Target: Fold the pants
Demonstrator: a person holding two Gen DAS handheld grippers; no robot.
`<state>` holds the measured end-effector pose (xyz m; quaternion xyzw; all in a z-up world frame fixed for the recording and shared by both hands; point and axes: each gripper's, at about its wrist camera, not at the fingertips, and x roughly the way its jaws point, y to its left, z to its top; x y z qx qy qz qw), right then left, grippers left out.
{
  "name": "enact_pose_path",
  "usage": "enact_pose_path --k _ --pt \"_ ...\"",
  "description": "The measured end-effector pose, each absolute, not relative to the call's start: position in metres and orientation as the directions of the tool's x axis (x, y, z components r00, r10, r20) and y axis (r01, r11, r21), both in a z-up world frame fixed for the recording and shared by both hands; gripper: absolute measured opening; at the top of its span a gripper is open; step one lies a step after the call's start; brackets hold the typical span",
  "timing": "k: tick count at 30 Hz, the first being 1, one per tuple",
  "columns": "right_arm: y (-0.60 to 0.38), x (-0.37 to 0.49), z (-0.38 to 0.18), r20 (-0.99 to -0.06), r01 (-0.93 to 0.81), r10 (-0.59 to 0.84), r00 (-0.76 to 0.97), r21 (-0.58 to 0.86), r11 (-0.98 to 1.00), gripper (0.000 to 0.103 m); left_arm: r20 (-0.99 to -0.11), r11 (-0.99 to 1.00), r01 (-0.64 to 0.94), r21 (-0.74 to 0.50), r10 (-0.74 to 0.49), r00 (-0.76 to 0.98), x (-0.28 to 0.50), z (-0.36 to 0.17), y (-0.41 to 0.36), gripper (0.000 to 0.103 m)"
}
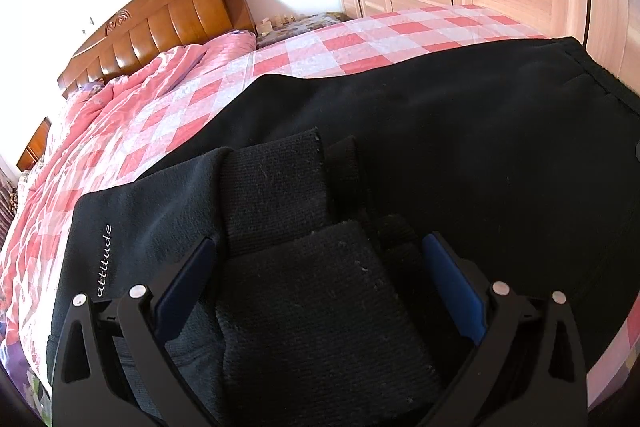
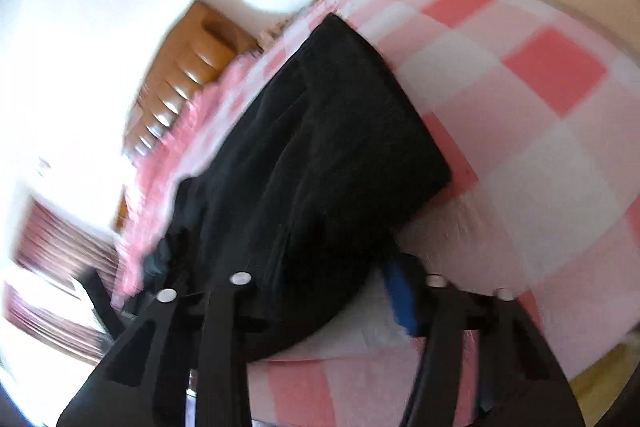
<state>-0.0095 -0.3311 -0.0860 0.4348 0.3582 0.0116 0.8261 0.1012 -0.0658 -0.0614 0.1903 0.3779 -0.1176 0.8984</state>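
So far your black fleece pants (image 1: 440, 131) lie folded on the pink-checked bed (image 1: 320, 43), left gripper (image 1: 316, 267) jaws open astride the ribbed cuffs, right gripper (image 2: 320, 291) jaws pinching the fold edge, one more fold likely remaining.

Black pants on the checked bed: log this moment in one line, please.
pants: flat on checked bedspread | left gripper: open, straddling ribbed cuffs | right gripper: at pants edge, grip unclear
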Motion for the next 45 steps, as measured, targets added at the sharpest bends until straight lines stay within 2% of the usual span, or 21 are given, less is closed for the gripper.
enact_pose_path --k 1,7,9,12,13,15,17,19,22,24,26,27,28,33,37,39,41,45 --pt "-0.332 -0.011 -0.089 -0.565 0.286 0.336 0.754 0.742 0.607 0.037 -0.724 0.9 0.355 0.253 -0.067 0.686 0.1 -0.061 -0.067 0.102" --pt "-0.327 -0.019 -0.079 -0.484 0.205 0.323 0.813 0.758 0.62 0.033 -0.765 0.893 0.375 0.25 -0.055 0.641 0.105 -0.055 -0.069 0.102" --pt "-0.329 -0.018 -0.075 -0.484 0.182 0.342 0.805 0.751 0.635 0.033 -0.789 0.889 0.392 0.236 -0.06 0.611 0.106 -0.046 -0.07 0.102" --pt "-0.337 -0.013 -0.083 -0.501 0.22 0.39 0.772 0.787 0.576 0.046 -0.799 0.884 0.411 0.223 -0.077 0.597 0.109 -0.04 -0.074 0.102" --pt "-0.336 -0.013 -0.083 -0.523 0.241 0.395 0.756 0.783 0.574 0.047 -0.803 0.882 0.415 0.222 -0.076 0.591 0.111 -0.042 -0.075 0.102" --pt "-0.333 -0.007 -0.082 -0.572 0.262 0.39 0.722 0.747 0.611 0.05 -0.81 0.882 0.409 0.234 -0.056 0.584 0.115 -0.049 -0.077 0.102" --pt "-0.33 -0.004 -0.077 -0.613 0.268 0.38 0.693 0.708 0.653 0.057 -0.806 0.881 0.406 0.244 -0.049 0.59 0.114 -0.053 -0.077 0.102" --pt "-0.329 -0.007 -0.074 -0.577 0.23 0.418 0.702 0.739 0.633 0.097 -0.801 0.882 0.405 0.242 -0.054 0.597 0.111 -0.053 -0.076 0.102" --pt "-0.328 -0.009 -0.069 -0.613 0.261 0.37 0.698 0.699 0.666 0.098 -0.796 0.878 0.412 0.242 -0.063 0.602 0.11 -0.053 -0.074 0.102" --pt "-0.329 -0.008 -0.07 -0.592 0.248 0.362 0.72 0.708 0.662 0.098 -0.794 0.878 0.416 0.236 -0.072 0.603 0.109 -0.052 -0.073 0.102" --pt "-0.33 -0.005 -0.072 -0.575 0.249 0.337 0.746 0.71 0.659 0.089 -0.795 0.891 0.417 0.18 -0.118 0.595 0.109 -0.042 -0.07 0.101" --pt "-0.332 -0.005 -0.073 -0.56 0.247 0.323 0.763 0.714 0.655 0.075 -0.793 0.895 0.423 0.141 -0.153 0.59 0.108 -0.035 -0.068 0.101" --pt "-0.335 -0.008 -0.077 -0.548 0.252 0.308 0.777 0.721 0.646 0.054 -0.787 0.897 0.433 0.087 -0.205 0.582 0.108 -0.023 -0.066 0.101" --pt "-0.328 -0.02 -0.067 -0.465 0.146 0.26 0.846 0.672 0.726 0.044 -0.775 0.843 0.521 -0.136 -0.418 0.474 0.124 0.031 -0.086 0.101" --pt "-0.297 -0.022 -0.04 -0.448 0.093 0.145 0.882 0.468 0.879 0.043 -0.825 0.73 0.606 -0.316 -0.527 0.206 0.151 0.051 -0.156 0.101" --pt "-0.284 -0.02 -0.034 -0.455 0.093 0.098 0.885 0.378 0.921 0.043 -0.856 0.691 0.637 -0.341 -0.508 0.093 0.157 0.051 -0.202 0.101" --pt "-0.278 -0.018 -0.035 -0.464 0.11 0.069 0.883 0.348 0.931 0.043 -0.898 0.677 0.675 -0.294 -0.437 0.047 0.16 0.049 -0.248 0.101" --pt "-0.287 -0.02 -0.045 -0.479 0.137 0.058 0.876 0.362 0.922 0.043 -0.984 0.621 0.782 -0.063 -0.168 0.054 0.146 0.025 -0.346 0.101"
